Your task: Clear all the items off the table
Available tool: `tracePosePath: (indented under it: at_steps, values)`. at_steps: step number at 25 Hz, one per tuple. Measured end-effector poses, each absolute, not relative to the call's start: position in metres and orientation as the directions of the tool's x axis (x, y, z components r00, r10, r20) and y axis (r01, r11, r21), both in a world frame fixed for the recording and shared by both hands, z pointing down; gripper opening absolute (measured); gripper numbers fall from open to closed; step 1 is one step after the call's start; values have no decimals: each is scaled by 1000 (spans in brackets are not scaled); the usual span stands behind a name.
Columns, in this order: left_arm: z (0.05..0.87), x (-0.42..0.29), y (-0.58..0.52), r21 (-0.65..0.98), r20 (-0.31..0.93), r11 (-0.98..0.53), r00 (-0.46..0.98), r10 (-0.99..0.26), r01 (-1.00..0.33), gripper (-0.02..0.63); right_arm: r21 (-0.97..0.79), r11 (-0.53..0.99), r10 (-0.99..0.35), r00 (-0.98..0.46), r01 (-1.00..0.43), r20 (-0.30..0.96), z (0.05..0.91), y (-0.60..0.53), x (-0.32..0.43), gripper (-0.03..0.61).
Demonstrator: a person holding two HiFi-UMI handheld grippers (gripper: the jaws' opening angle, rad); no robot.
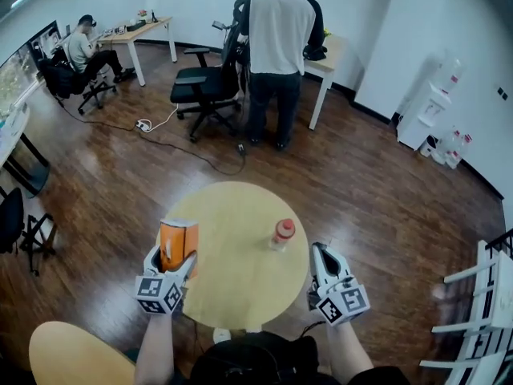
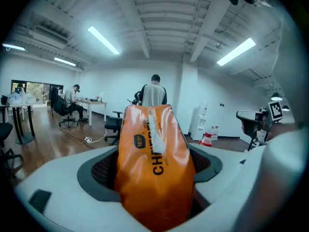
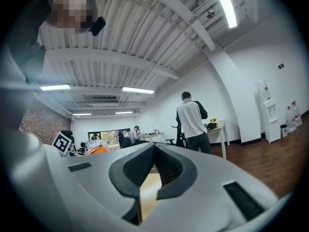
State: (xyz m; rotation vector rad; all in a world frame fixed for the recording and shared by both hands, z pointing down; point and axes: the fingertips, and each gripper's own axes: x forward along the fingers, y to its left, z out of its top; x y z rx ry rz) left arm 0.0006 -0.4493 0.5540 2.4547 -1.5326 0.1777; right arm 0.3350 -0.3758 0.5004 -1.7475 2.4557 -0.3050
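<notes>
The orange bag [image 1: 178,243] is a glossy, crinkled foil pouch. It is clamped between the two jaws of the left gripper [image 1: 171,265], whose dark ribbed pads press into its sides, and it stands upright over the left edge of the table [image 1: 240,295]. In the left gripper view the bag [image 2: 154,168] carries black capitals running lengthwise that begin "CH"; the rest is lost in the creases. Above them sits a small dark blue badge with yellow marks too small to read, and a pale strip runs down from the sealed top.

The table is round with a smooth, pale wooden top. On its right half stands a bottle [image 1: 281,234] of clear plastic with a red cap and a reddish band, well apart from the bag.

The right gripper [image 1: 321,253] hovers at the table's right edge. Its jaws are closed tip to tip with nothing between them, as the right gripper view [image 3: 153,149] shows.

Beyond the table is dark wooden plank flooring and a black office chair [image 1: 204,87].
</notes>
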Motion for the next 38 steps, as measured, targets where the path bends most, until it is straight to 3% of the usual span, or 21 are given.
tracePosePath:
  at_steps: [4, 9, 17, 24, 38]
  values:
    - [517, -18, -434, 119, 123, -399, 412, -903, -909, 403, -211, 357, -934, -351, -910, -65, 474, -392, 317, 5]
    - [488, -56, -408, 116, 26, -296, 301, -953, -948, 403, -177, 509, -860, -493, -842, -130, 453, -418, 266, 5]
    - [482, -167, -291, 171, -8, 56, -59, -998, -984, 403, -242, 765, -636, -760, -597, -133, 475, -441, 141, 5]
    - [475, -234, -158, 243, -79, 336, -364, -928, -910, 403, -215, 910, -385, -915, -354, -122, 465, -393, 33, 5]
    - [450, -334, 156, 196, -151, 640, -668, -729, -743, 403, -133, 990, -77, -979, -53, -187, 426, -180, -164, 5]
